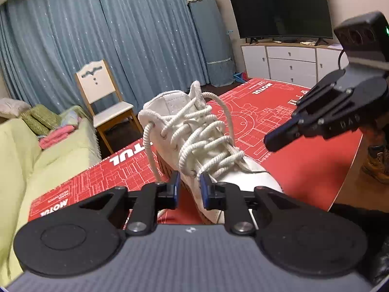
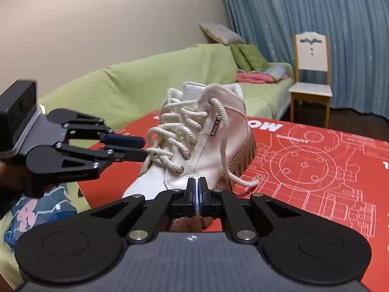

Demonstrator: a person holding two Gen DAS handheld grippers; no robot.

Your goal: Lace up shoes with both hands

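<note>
A white high-top boot [image 1: 252, 177] [image 2: 218, 150] with thick white laces [image 1: 201, 133] [image 2: 175, 131] stands on a red printed mat [image 1: 304, 170] [image 2: 316, 170]. One loose lace end [image 1: 150, 150] hangs from a top eyelet on one side. The other loose end [image 2: 226, 146] trails down onto the mat. My left gripper [image 1: 190, 182] [image 2: 143, 147] is open at the lower crossings near the toe, with nothing pinched between its blue pads. My right gripper [image 2: 197, 185] [image 1: 268, 143] hovers beside the boot, its jaws almost together and empty.
A green-covered sofa [image 1: 48, 158] [image 2: 145, 77] runs along the mat's far side, and a wooden chair [image 1: 102, 97] [image 2: 311, 73] stands by the blue curtains. A television [image 1: 279, 7] sits on a white cabinet [image 1: 287, 60]. A brown boot [image 1: 376, 165] stands off the mat's edge.
</note>
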